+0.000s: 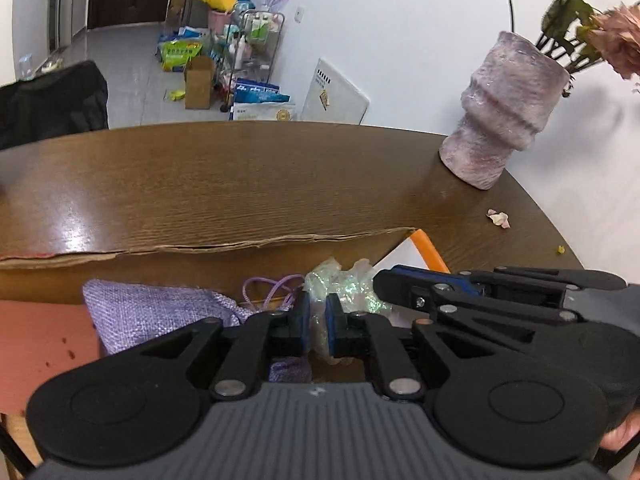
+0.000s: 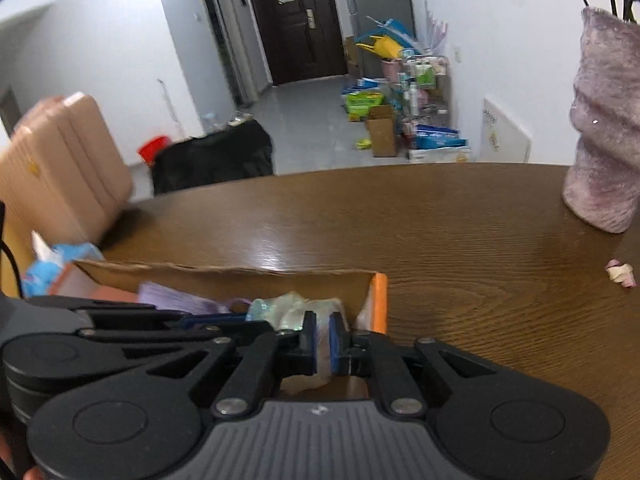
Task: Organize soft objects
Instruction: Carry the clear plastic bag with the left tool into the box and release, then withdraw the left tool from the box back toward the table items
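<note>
left wrist view: the left gripper (image 1: 317, 326) has its blue pads drawn narrow, pinching a clear iridescent plastic bag (image 1: 347, 285) over an open cardboard box (image 1: 200, 246) on the brown wooden table (image 1: 240, 176); a lilac woven pouch (image 1: 160, 312) lies inside the box, just left of the bag; the right gripper (image 1: 384, 280) comes in from the right at the same bag; a fuzzy pink vase (image 1: 502, 112) stands at the far right of the table; fallen petals (image 1: 498, 217) lie near it.

right wrist view: the right gripper (image 2: 322, 340) is likewise narrow, clamped on the plastic bag (image 2: 296, 306) by the box's (image 2: 224, 276) orange corner; the pouch (image 2: 180, 300) sits to the left; the left gripper (image 2: 208, 320) reaches in alongside.
</note>
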A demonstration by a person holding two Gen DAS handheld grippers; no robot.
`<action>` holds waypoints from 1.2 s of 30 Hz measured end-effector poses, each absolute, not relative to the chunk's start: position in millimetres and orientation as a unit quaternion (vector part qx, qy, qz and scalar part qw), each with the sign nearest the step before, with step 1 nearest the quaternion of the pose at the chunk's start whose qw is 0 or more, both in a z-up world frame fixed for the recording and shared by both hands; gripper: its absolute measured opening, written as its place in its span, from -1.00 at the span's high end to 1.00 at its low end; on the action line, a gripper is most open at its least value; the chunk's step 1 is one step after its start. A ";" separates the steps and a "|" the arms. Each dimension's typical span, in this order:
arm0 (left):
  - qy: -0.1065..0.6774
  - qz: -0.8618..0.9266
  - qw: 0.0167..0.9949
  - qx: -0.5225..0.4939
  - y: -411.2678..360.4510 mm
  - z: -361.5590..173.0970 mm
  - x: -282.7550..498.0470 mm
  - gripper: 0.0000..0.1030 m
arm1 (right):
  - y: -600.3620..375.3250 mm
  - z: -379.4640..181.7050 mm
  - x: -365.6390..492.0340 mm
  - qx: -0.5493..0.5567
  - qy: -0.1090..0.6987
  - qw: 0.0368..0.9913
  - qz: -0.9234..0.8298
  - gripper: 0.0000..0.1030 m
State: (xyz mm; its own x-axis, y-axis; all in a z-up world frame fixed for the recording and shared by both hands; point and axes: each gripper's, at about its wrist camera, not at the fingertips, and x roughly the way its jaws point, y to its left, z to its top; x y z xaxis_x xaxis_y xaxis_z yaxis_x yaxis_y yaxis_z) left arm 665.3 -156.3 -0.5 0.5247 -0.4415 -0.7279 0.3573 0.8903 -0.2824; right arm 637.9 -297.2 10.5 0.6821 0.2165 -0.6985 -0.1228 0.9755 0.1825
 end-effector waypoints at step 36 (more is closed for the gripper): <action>0.106 -0.030 0.992 0.064 16.8 172.9 295.9 -0.94 | -276.0 182.5 296.5 -0.005 0.131 0.987 0.097 -0.69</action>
State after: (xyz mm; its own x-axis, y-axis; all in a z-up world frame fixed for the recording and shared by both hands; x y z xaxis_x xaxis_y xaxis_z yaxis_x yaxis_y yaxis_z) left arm 295.9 16.8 172.9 0.9758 -0.0454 -0.2141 0.0726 0.9900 0.1210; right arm 296.5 -276.0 182.5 0.9468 0.1911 -0.2590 -0.1935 0.9810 0.0166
